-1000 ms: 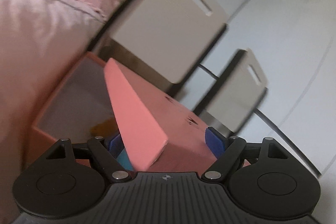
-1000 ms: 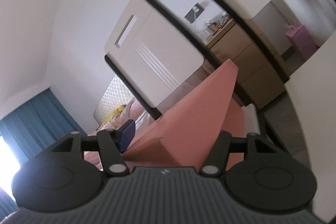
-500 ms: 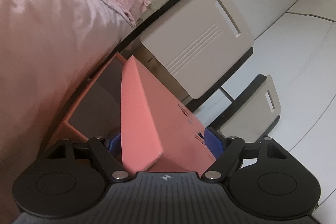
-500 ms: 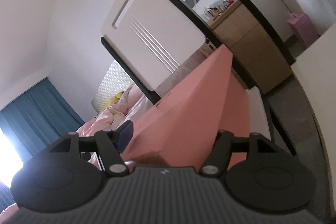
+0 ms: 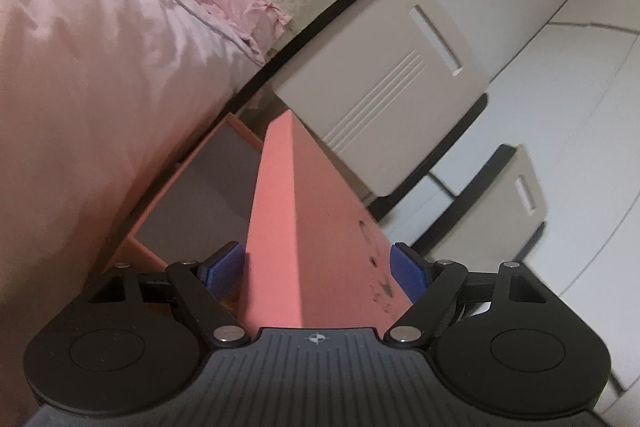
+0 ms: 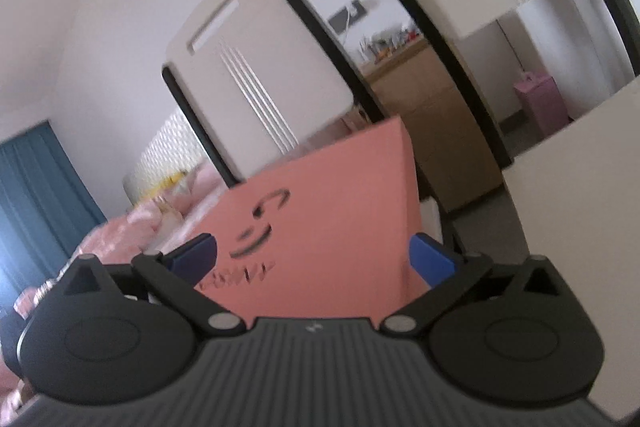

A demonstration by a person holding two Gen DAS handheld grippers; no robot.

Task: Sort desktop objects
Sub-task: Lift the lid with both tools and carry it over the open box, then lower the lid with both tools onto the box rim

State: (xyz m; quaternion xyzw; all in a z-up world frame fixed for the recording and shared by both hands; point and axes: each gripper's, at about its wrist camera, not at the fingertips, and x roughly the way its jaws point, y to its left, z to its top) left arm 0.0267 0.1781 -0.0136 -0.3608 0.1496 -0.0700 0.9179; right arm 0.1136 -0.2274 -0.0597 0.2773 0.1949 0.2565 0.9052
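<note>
Pink box fills centre frame, far end hidden; left gripper grasps it, right gripper fingers opening, released.

Right gripper opening, left gripper clamped.

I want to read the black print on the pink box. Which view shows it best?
The right wrist view: the print faces the camera on the pink box, though slightly blurred. The left wrist view shows that box edge-on, with only a few small black marks.
</note>
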